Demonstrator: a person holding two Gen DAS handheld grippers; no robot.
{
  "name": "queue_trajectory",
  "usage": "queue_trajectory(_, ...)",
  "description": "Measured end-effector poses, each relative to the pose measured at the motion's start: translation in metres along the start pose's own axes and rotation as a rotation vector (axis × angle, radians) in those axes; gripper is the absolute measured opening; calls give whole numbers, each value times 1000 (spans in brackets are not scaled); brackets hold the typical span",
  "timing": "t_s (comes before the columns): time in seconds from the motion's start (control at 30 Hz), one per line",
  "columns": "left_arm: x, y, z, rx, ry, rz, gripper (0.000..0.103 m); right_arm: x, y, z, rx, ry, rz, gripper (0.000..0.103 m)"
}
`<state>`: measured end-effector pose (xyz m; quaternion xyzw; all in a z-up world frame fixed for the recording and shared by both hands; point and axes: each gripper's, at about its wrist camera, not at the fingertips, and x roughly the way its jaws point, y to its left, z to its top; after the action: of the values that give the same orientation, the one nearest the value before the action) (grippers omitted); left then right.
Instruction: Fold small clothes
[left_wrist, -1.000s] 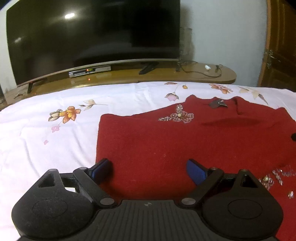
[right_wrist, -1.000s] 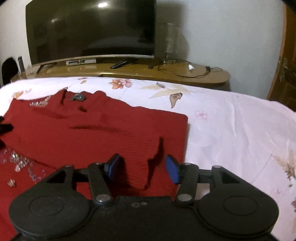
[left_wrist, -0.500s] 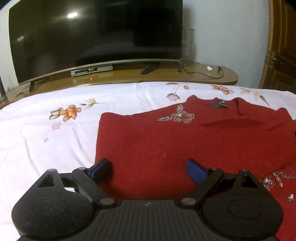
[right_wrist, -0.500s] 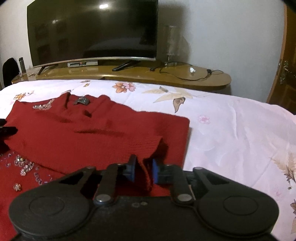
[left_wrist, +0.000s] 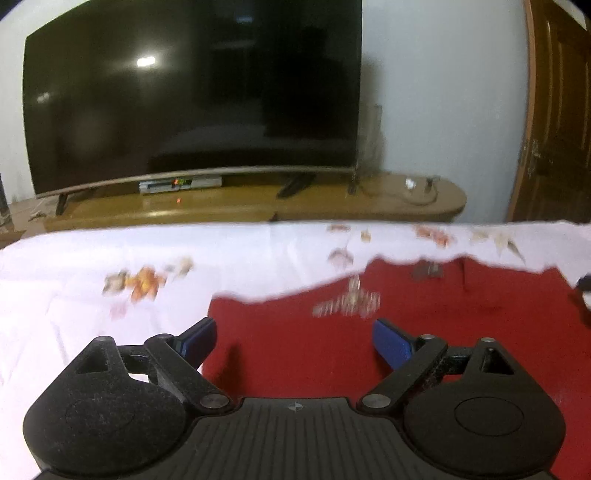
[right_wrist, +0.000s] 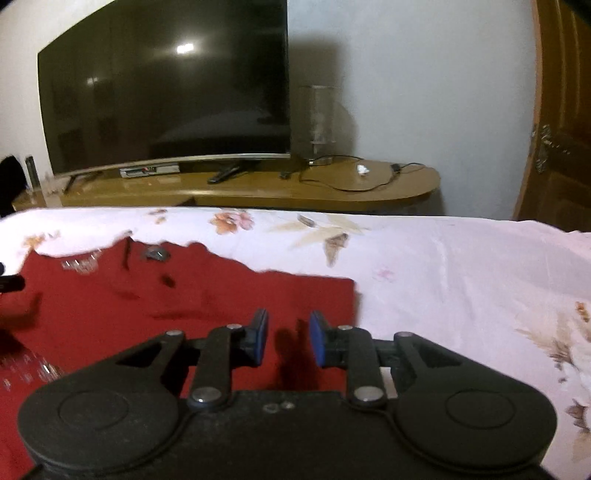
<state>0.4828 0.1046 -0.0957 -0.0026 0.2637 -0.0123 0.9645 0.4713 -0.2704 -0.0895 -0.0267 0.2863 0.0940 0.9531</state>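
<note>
Released since a moment ago, the red sweater (right_wrist: 207, 302) lies flat on the flowered bedsheet (right_wrist: 443, 266), while the right claw (right_wrist: 287, 338) is opening, with nothing pinched between its blue pads. Left claw (left_wrist: 294, 338) hangs spread wide over the sweater's left part, gripping nothing.

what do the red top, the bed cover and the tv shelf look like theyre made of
Red embellished top: looks like a matte, fuzzy knit, wool or acrylic, with glinting bead or sequin trim near the neckline. White floral bed sheet: thin woven fabric, probably cotton or a blend, faintly creased. Curved brown TV shelf: wood or wood-look laminate, glossy since it shows reflections.
</note>
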Motion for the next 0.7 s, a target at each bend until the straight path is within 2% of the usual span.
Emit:
queue_trajectory(0.1,18,-8,13,10,7,-34,91,15,26,8,-19,6,57,26)
queue_trajectory(0.17,33,-16,16,37,42,-46,91,27,51,9,-58,18,100,27)
queue_trajectory(0.33,61,-18,-3,33,139,-37,91,63,105,8,-125,60,145,29)
queue_trajectory(0.37,62,-13,-9,14,122,-47,91,68,112,5,-156,69,132,31)
queue_trajectory(0.4,61,-9,-10,-12,117,-50,91,75,116,1,-197,80,96,34)
queue_trajectory(0.43,62,-7,-9,-32,119,-39,91,77,112,-1,-198,66,78,49)
queue_trajectory(0.47,63,-4,-10,-47,119,-38,91,78,104,-1,-169,63,54,53)
queue_trajectory(0.53,64,-5,-11,-44,118,-39,91,78,85,-3,-116,58,18,53)
queue_trajectory(0.7,66,-8,-12,-28,126,-31,91,77,72,-3,-96,71,41,53)
